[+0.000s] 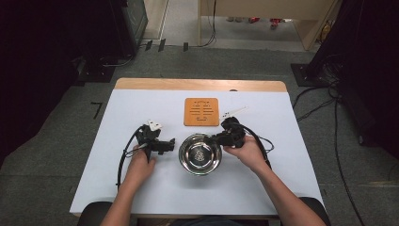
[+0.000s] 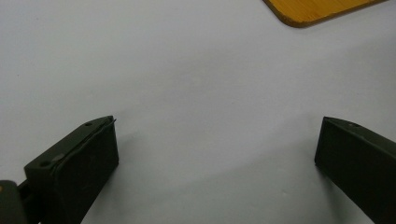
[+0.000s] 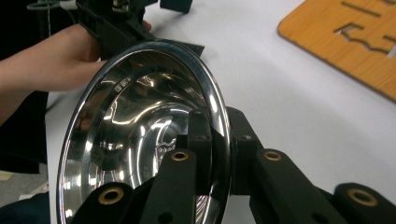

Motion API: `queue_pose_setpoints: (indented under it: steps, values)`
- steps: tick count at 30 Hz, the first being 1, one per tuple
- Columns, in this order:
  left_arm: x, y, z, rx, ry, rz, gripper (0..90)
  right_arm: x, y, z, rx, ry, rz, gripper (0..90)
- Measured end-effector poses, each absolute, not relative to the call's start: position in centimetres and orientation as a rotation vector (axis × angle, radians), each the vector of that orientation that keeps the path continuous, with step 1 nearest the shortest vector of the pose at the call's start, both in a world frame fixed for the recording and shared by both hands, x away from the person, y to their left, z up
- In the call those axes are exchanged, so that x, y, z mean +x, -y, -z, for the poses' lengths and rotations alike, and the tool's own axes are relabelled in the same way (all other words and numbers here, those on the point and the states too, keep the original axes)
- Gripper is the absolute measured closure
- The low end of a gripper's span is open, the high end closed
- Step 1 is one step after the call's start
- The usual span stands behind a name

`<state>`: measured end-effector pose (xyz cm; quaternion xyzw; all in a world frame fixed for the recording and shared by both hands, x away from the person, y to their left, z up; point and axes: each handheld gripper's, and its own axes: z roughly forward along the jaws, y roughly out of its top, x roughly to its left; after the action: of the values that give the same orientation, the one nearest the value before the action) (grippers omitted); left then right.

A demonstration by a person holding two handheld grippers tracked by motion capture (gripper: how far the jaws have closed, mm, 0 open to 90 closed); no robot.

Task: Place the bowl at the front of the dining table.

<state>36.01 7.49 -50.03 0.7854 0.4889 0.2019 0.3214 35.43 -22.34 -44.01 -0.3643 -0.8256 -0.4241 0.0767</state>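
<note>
Steel bowl [image 1: 200, 154]: upright on the white tabletop [image 1: 141, 193], near the middle, just in front of the orange wooden trivet [image 1: 202, 111] and apart from it. Interior polished, reflective, with a faint mark at the bottom.

Right gripper [image 1: 221, 138]: held in the right hand [image 1: 248, 151], at the bowl's right rim. Jaws pinching the rim of the bowl [image 3: 140, 140], one jaw inside against the inner wall, the other outside against the outer wall, as seen in the right gripper view. Black cable [image 1: 258, 139] looping around behind the right hand.

Left gripper [image 1: 165, 145]: held in the left hand [image 1: 141, 162], just left of the bowl, pointing toward it, not touching it. Jaws spread wide in the left gripper view, with bare tabletop [image 2: 196, 93] between them and nothing gripped. Corner of the trivet [image 2: 317, 9] at the upper edge of that view.

Small white object [image 1: 154, 125]: on the tabletop just behind the left gripper; kind not discernible. Thin white item [image 1: 235, 111]: on the tabletop right of the trivet, behind the right gripper; too small to identify.
</note>
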Motion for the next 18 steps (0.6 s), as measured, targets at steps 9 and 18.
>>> queue_pose_setpoints:
  steps: [9,18]
  values:
    - [36.0,-7.5,50.0,2.061,-1.285,-0.529,0.0,36.3,22.0,44.3,-1.151,2.453,1.280,83.5]
    - [36.0,-7.5,50.0,2.064,-1.285,-0.528,0.0,37.9,22.4,44.5,-1.219,2.441,1.249,83.6]
